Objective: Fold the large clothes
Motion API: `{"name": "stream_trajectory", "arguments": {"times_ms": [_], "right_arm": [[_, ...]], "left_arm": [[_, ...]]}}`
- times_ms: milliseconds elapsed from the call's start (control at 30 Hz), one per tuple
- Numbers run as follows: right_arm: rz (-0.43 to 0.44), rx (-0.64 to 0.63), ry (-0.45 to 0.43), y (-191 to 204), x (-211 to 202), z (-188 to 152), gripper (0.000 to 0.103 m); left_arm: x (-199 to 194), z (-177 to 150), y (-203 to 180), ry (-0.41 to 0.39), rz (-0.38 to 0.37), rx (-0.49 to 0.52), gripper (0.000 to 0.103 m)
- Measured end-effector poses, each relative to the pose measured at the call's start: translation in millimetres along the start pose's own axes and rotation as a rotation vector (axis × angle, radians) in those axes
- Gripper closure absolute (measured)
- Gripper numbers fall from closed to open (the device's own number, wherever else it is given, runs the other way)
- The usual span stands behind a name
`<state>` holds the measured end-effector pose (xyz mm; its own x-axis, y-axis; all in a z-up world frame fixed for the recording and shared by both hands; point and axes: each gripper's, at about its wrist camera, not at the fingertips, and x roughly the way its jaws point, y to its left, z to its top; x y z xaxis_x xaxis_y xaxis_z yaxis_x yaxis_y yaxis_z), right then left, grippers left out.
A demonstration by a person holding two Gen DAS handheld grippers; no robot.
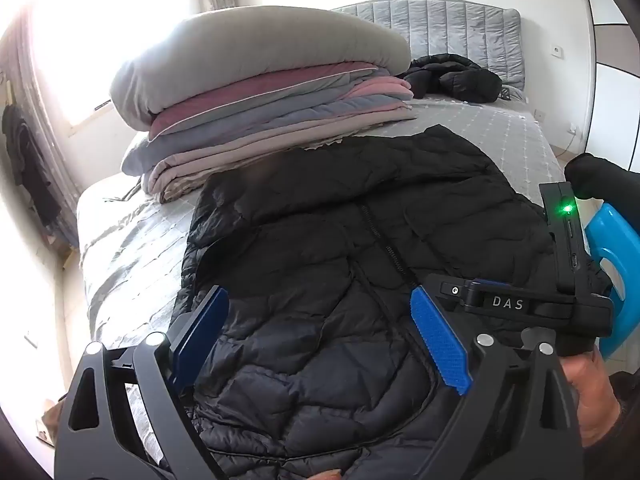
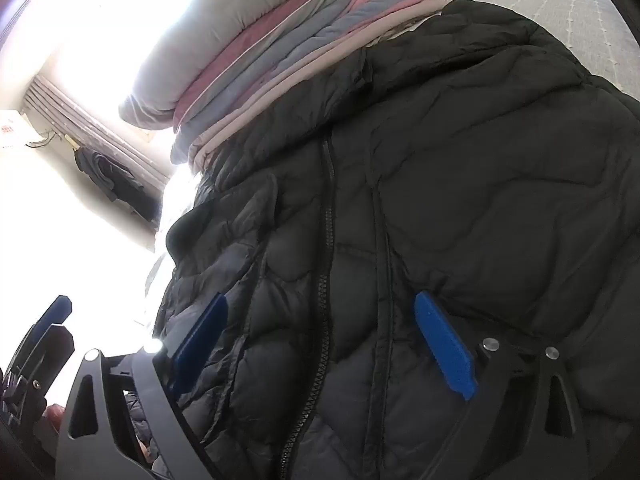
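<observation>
A black quilted puffer jacket (image 1: 340, 240) lies front-up on the bed, its zipper (image 1: 380, 236) running down the middle. My left gripper (image 1: 320, 308) is open just above the jacket's near part, nothing between its blue pads. The right gripper's body (image 1: 520, 304) shows at the right in the left wrist view. In the right wrist view the jacket (image 2: 460, 200) fills the frame. My right gripper (image 2: 320, 320) is open low over the zipper (image 2: 328, 220), empty. The left gripper's edge (image 2: 40, 340) shows at the far left.
A stack of folded blankets and duvets (image 1: 260, 80) lies on the bed behind the jacket. Another black jacket (image 1: 452, 76) sits crumpled by the grey headboard (image 1: 440, 16). The grey bedspread (image 1: 120, 260) shows left of the jacket. A bright window is at left.
</observation>
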<state>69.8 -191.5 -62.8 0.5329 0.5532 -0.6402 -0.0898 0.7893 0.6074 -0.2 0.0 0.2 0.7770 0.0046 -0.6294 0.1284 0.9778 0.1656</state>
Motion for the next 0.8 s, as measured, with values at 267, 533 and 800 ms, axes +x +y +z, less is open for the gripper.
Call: {"name": "stream_trajectory", "arguments": {"times_ms": [267, 533, 800], "right_arm": [[0.002, -0.004, 0.0, 1.0, -3.2, 0.1, 0.01], [-0.003, -0.004, 0.004, 0.7, 3.8, -1.8, 0.009], [-0.006, -0.004, 0.007, 1.1, 4.0, -1.6, 0.009]], "left_arm": [[-1.2, -7.6, 1.8, -0.005, 0.011, 0.0, 0.014], [0.5, -5.3, 3.2, 0.01, 0.012, -0.012, 0.014], [2.3, -4.5, 3.9, 0.023, 0.019, -0.014, 0.014]]}}
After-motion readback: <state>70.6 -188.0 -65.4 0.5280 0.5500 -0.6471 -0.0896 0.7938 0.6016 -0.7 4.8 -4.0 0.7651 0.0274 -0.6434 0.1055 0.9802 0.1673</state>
